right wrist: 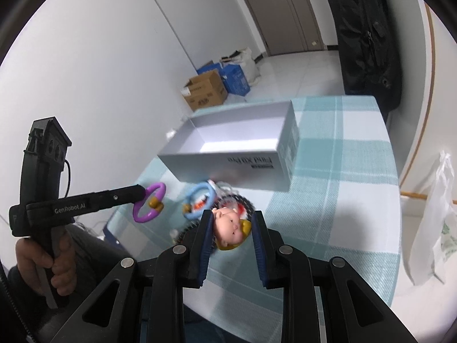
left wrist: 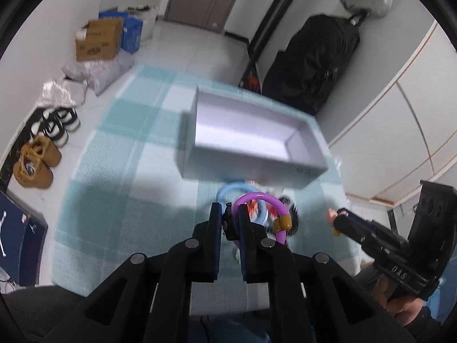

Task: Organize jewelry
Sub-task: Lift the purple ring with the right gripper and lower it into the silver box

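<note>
My left gripper (left wrist: pixel 230 214) is shut on a purple ring bracelet (left wrist: pixel 258 200) with a brown bead, held above the table; it also shows in the right wrist view (right wrist: pixel 150 202). My right gripper (right wrist: pixel 232 223) is shut on a small doll-head charm (right wrist: pixel 230 225) with yellow trim. A blue ring bracelet (right wrist: pixel 198 200) and a dark beaded piece (right wrist: pixel 245 201) lie in a pile on the checked tablecloth (right wrist: pixel 342 200), just in front of an open, empty white box (right wrist: pixel 237 154). The box also shows in the left wrist view (left wrist: pixel 251 140).
The table's right edge is near a white cabinet (left wrist: pixel 400 114). A plastic bag (right wrist: pixel 440 214) hangs at the right. Cardboard boxes (left wrist: pixel 98 40), bags and shoes (left wrist: pixel 37 160) stand on the floor at the left. A black suitcase (left wrist: pixel 311 60) stands behind the table.
</note>
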Demonstrator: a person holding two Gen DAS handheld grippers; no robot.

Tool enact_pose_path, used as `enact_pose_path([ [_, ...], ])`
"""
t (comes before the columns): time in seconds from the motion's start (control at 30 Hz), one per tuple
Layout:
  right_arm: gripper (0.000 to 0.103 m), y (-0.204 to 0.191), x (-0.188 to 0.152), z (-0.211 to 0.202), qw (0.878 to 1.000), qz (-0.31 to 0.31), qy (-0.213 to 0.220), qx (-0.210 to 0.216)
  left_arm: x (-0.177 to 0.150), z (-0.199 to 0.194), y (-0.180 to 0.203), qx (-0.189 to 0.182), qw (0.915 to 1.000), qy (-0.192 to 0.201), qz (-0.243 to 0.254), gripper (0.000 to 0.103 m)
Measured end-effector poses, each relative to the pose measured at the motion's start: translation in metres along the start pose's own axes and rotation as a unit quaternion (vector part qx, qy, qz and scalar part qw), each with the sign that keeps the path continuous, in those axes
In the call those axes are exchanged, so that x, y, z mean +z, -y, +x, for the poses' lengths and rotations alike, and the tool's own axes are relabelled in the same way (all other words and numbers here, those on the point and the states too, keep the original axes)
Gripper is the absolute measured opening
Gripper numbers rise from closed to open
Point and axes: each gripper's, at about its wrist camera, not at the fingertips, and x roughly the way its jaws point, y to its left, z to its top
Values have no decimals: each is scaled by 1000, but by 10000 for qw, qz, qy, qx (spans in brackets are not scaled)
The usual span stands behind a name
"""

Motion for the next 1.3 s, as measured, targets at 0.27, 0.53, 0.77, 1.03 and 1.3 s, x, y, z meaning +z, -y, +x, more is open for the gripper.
enact_pose_path([
  [0.27, 26, -12, 30, -4, 9991, 106, 298, 273, 35, -8, 9, -210, 9994, 268, -32, 7],
  [0.53, 26, -4, 77, 4, 9974, 383, 447, 416, 72, 21, 16, -237, 9993, 155, 227, 7],
  [0.77, 26, 13, 104, 39, 9969, 612, 266, 411, 87, 52, 12, -200, 9993, -111, 288, 7],
  [1.03, 26, 25, 111, 80, 9958, 756, -73, 513, 89, 76, 7, -238, 9983, -419, 341, 6],
  [1.3, 26, 33, 111, 97, 9945, 889, -236, 502, 92, 84, 5, -289, 9978, -500, 312, 7],
])
